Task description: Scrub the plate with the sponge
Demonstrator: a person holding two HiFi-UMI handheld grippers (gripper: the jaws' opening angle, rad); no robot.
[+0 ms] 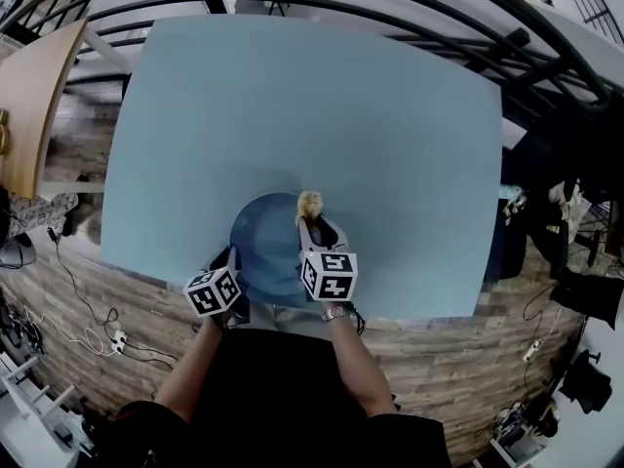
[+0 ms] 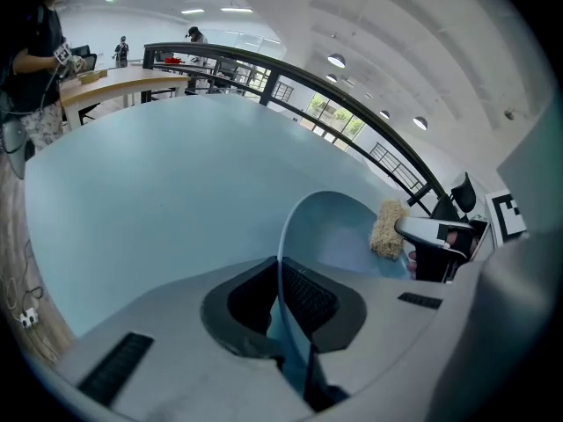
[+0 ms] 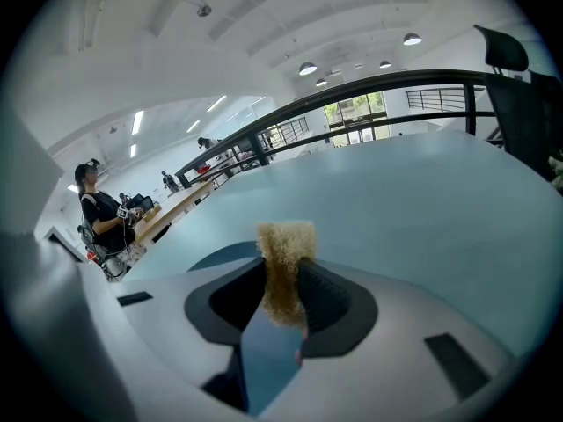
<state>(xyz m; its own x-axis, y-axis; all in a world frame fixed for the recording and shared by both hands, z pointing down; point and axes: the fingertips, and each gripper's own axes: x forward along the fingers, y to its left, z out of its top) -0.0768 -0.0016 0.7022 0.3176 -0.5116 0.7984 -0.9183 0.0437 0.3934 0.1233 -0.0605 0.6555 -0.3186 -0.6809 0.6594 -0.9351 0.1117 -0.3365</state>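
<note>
Plate [image 1: 265, 247] is sitting low and central in the head view on the blue table [image 1: 292, 115]. The left gripper [image 1: 230, 258] is meeting its left rim, and the right gripper [image 1: 310, 220] is holding the sponge [image 1: 309, 203] at its upper right edge.

Left gripper view: the jaws are clamping the plate's rim at lower centre.

Right gripper view: the jaws are squeezing the sponge at centre.
</note>
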